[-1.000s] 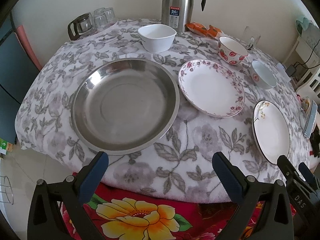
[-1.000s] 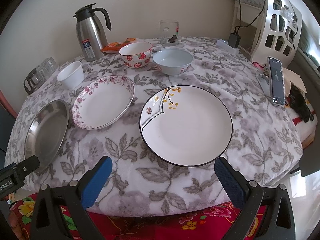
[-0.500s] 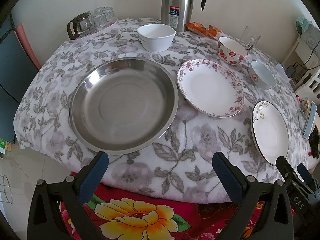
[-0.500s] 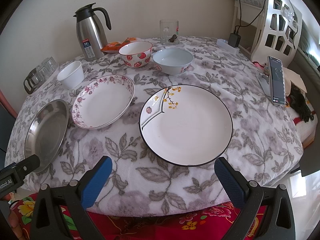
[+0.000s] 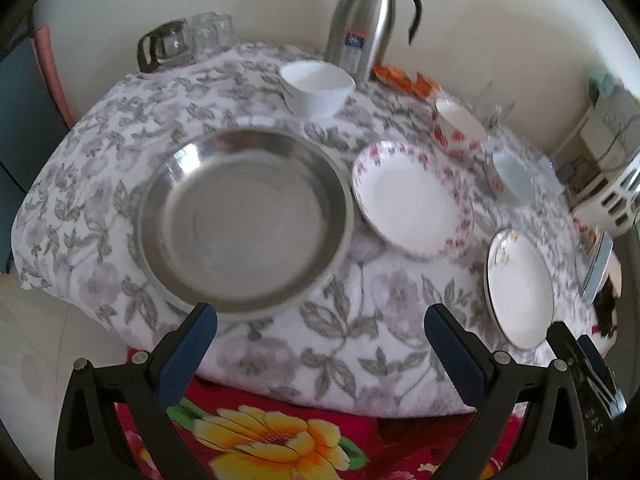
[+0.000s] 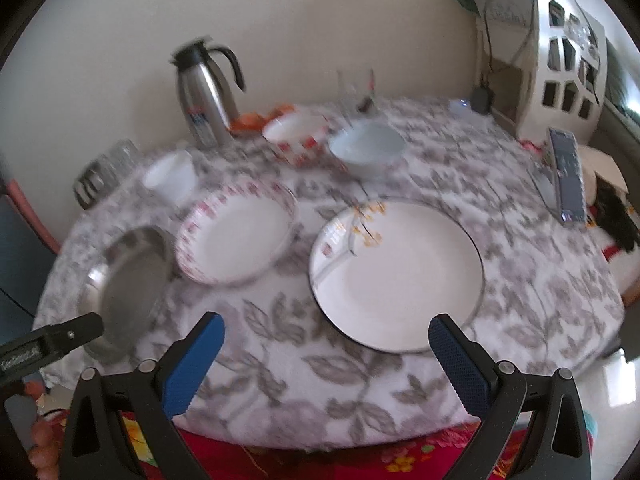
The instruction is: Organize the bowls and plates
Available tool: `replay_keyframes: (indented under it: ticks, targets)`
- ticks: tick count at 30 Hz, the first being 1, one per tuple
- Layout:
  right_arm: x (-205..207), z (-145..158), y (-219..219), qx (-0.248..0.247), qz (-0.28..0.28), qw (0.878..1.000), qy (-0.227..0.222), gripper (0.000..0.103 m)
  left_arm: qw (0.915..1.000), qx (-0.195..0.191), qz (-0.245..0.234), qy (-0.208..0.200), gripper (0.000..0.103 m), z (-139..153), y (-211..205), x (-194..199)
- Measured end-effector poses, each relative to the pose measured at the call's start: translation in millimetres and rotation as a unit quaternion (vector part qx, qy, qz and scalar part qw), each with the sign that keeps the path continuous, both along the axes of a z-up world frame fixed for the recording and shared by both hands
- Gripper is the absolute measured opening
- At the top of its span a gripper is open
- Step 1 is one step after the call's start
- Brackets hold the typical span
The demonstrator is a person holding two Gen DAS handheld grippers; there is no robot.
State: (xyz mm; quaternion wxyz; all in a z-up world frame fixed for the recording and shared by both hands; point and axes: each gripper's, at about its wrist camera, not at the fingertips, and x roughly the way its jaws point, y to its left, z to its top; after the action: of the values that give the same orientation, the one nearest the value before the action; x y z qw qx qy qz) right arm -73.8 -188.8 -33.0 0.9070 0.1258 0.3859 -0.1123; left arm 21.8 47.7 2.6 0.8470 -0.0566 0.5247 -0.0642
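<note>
On the floral tablecloth lie a large steel pan (image 5: 246, 220), a pink-rimmed plate (image 5: 412, 200) and a black-rimmed plate with yellow flowers (image 6: 396, 272). Behind them stand a white bowl (image 5: 318, 88), a strawberry bowl (image 5: 460, 126) and a pale blue bowl (image 6: 366, 150). My left gripper (image 5: 320, 340) is open and empty, just off the table's near edge in front of the steel pan. My right gripper (image 6: 326, 354) is open and empty, in front of the black-rimmed plate.
A steel thermos jug (image 5: 366, 20) stands at the back by orange packets (image 5: 404, 78). Glasses in a holder (image 5: 180, 40) sit back left, a tall glass (image 6: 354, 86) back centre. A phone (image 6: 566, 174) lies at the right edge, near a white rack (image 6: 568, 52).
Both cameras have lowered and pulled back a little from the table, and the views are now blurred by motion. Both grippers stay open. Nothing on the table has moved.
</note>
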Motion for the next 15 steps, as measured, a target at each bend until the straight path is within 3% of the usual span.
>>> replay_keyframes:
  ticks: [7, 15]
  targets:
    - [23, 18, 27, 0.007, 0.058, 0.998, -0.027, 0.103, 0.997, -0.039, 0.056, -0.037, 0.103, 15, 58, 18]
    - [63, 36, 61, -0.003, 0.11, 0.993, -0.049, 0.103, 0.9865, -0.049, 0.135, -0.079, 0.103, 13, 130, 35]
